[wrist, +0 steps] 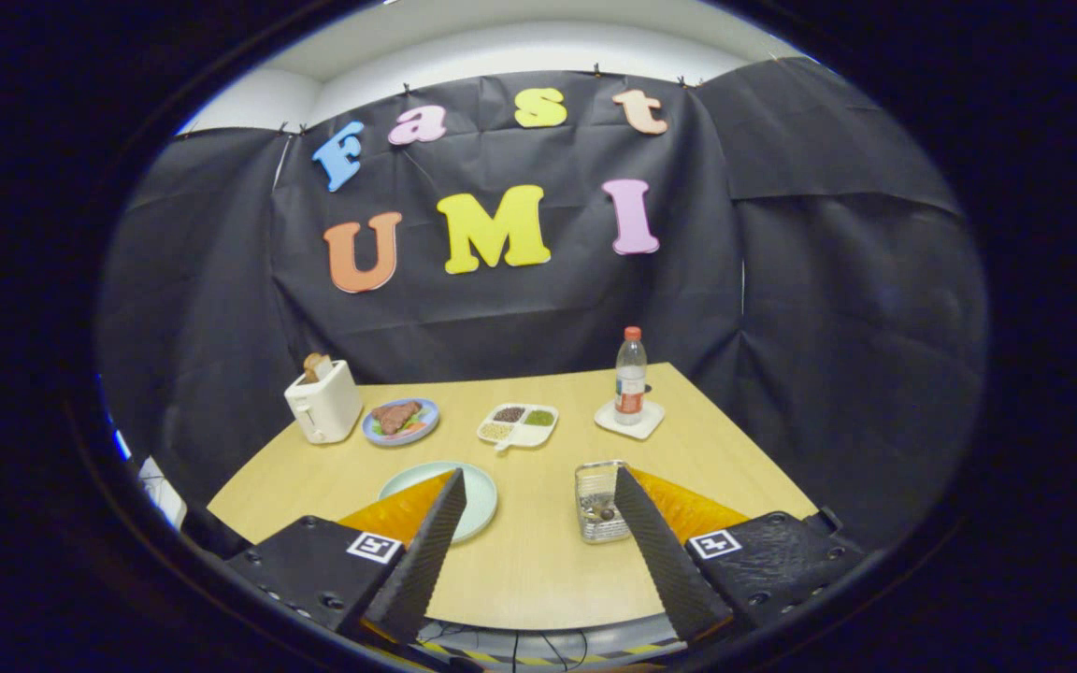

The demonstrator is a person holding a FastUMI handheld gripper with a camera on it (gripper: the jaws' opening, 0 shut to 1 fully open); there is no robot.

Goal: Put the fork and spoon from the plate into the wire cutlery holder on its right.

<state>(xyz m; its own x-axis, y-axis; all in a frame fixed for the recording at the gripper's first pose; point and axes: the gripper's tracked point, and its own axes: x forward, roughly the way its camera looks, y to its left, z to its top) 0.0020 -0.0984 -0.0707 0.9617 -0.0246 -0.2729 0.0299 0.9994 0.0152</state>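
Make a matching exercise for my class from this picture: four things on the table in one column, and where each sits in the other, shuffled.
Things:
1. toaster
2. water bottle
3. wire cutlery holder
4. pale green plate

Places:
A. on a white coaster
B. beside the blue plate of food
C. partly behind one finger of the open gripper
D. close against the other finger

Pairs: 1-B, 2-A, 3-D, 4-C

Bare table (538,561) between jaws (spread wide)

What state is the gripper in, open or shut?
Open. The gripper has its fingers spread wide over bare table, gripping nothing; the plate is by one fingertip, the wire cutlery holder by the other.
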